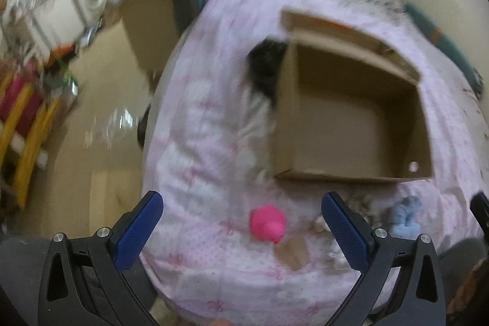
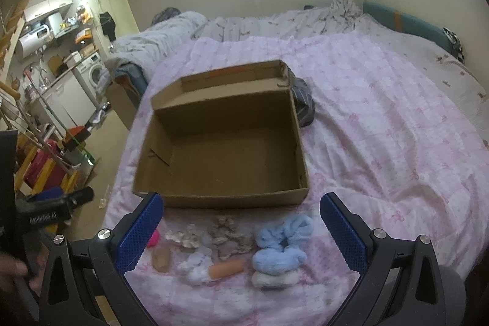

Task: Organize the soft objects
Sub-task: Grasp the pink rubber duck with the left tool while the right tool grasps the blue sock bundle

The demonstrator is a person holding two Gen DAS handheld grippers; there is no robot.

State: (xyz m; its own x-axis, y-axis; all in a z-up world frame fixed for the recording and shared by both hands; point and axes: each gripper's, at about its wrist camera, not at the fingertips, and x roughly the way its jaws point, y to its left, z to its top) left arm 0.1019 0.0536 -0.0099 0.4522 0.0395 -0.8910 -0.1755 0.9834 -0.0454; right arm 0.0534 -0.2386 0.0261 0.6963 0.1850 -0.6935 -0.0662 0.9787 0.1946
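An open cardboard box (image 2: 171,124) (image 1: 282,124) lies on the pink quilt, nothing inside it. In front of it lies a row of soft things: a bright pink toy (image 1: 268,222) (image 2: 154,238), beige and brown fluffy scrunchies (image 2: 226,232), a white piece (image 2: 195,265), an orange roll (image 2: 227,267) and a light blue fluffy scrunchie (image 2: 282,243) (image 1: 405,214). My left gripper (image 1: 241,229) hangs open above the pink toy, holding nothing. My right gripper (image 2: 241,229) is open over the row, also holding nothing. The left gripper's body (image 2: 58,202) shows at the right wrist view's left edge.
A dark cloth (image 2: 302,101) (image 1: 266,69) lies against the box's far corner. The bed (image 2: 382,112) stretches right to a wall and a teal headboard (image 2: 409,23). Left of the bed are the floor, a second cardboard box (image 2: 122,100), a yellow-red rack (image 2: 45,170) and a washing machine (image 2: 94,71).
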